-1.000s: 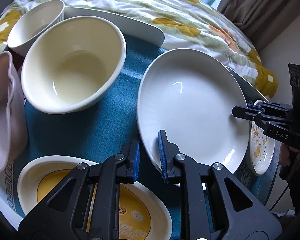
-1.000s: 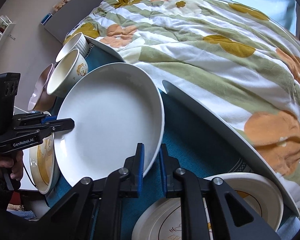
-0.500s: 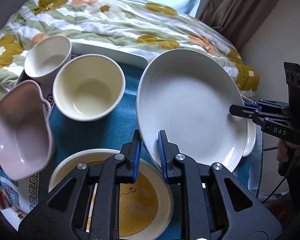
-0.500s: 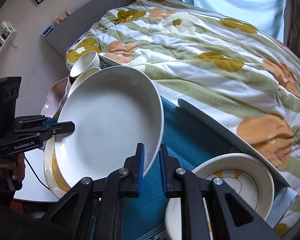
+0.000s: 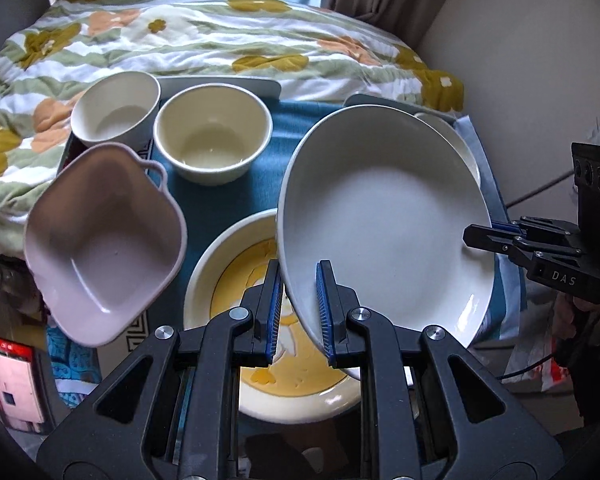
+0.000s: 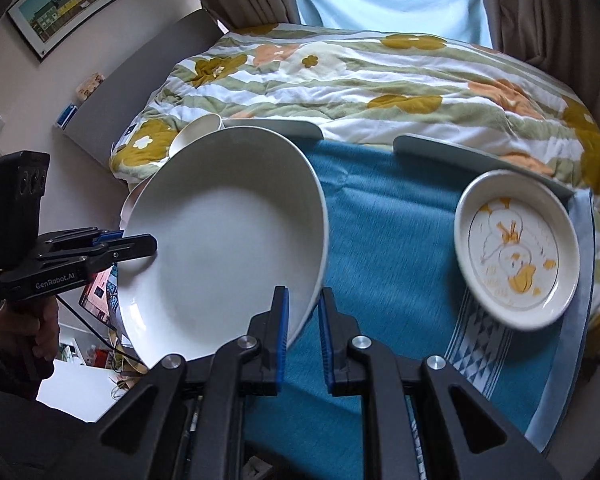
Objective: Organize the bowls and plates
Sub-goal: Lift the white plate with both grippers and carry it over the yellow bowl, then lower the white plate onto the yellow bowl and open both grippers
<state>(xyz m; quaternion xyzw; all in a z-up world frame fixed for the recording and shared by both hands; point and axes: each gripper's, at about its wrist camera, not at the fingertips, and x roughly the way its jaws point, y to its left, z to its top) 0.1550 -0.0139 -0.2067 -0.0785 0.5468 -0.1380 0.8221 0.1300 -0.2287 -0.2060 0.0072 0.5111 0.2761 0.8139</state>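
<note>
Both grippers hold one large white plate (image 5: 384, 216) in the air above the table, tilted. My left gripper (image 5: 298, 312) is shut on its near-left rim; my right gripper (image 6: 302, 336) is shut on the opposite rim and shows at the right of the left wrist view (image 5: 496, 236). The plate also fills the left of the right wrist view (image 6: 224, 232). Below it sits a yellow-patterned plate (image 5: 236, 300). A small duck-patterned plate (image 6: 516, 248) lies on the blue cloth (image 6: 384, 240) at the right.
A pink handled dish (image 5: 100, 240), a cream bowl (image 5: 212, 136) and a white cup-like bowl (image 5: 114, 110) stand at the table's left. A flowered quilt (image 5: 204, 44) covers the bed behind. The wall is close on the right.
The white plate has risen off the table with both grippers still on its rim. Both cameras have pulled up and back, so the table items look smaller and farther away.
</note>
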